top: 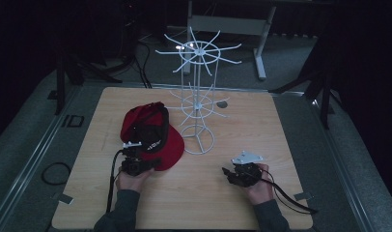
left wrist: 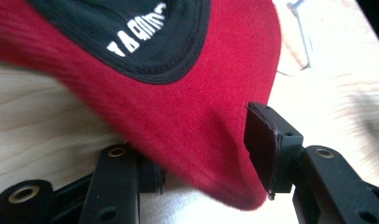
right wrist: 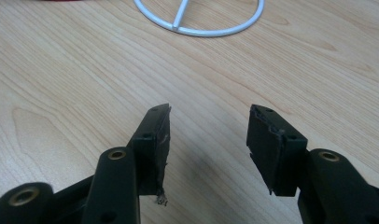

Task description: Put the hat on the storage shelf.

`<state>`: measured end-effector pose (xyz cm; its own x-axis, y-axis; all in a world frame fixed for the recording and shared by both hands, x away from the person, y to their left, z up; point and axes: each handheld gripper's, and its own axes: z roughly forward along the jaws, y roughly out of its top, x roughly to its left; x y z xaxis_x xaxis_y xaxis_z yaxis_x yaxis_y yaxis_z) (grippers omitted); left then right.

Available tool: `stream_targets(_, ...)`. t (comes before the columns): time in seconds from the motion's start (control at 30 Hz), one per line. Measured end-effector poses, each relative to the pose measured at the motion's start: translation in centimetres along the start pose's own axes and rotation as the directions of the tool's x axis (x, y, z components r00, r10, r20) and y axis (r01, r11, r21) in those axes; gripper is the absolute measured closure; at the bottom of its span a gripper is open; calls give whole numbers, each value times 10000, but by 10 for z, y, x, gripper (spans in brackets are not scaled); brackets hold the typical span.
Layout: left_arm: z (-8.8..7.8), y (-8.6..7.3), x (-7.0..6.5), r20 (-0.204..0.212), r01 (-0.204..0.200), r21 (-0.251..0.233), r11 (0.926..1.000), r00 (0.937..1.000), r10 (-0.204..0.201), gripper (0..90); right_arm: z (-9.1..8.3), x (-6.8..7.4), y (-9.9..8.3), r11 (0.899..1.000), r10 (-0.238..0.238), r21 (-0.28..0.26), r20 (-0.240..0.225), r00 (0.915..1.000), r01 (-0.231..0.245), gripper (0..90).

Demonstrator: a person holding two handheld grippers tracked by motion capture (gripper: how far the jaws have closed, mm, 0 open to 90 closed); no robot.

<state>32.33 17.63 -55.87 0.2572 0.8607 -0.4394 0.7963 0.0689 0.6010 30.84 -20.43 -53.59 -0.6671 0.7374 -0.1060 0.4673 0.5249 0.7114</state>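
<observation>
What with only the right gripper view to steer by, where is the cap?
Observer: The cap lies on the table, just left of the rack.
Operator: Is the left gripper near it?
Observer: Yes, the left tongs straddle its brim; whether they pinch it I can't tell.
Operator: Anything hanging on the rack?
Observer: No, nothing hangs from it.
</observation>
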Motion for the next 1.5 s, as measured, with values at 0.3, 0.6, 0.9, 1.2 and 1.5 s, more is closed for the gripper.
stream_targets(0.3,-1,9,12,-29,190,-370,9991,9998,-191,602,4,0,-2,9999,-29,120,-22,10000,29,485)
stream_targets(0.6,-3,10,14,397,489,-752,9960,9982,-460,718,5,1,-3,9995,-190,260,93,9998,187,482)
stream_targets(0.9,-13,16,18,714,336,-1035,9941,9971,-263,814,5,1,-3,9983,-449,373,241,9987,440,482)
stream_targets(1.2,-23,21,15,541,42,-1565,9877,9985,44,863,7,3,-5,9958,-772,528,560,9954,743,471)
stream_targets(1.5,-35,25,26,101,-91,-1986,9800,9999,113,864,14,1,-9,9935,-898,764,748,9931,841,436)
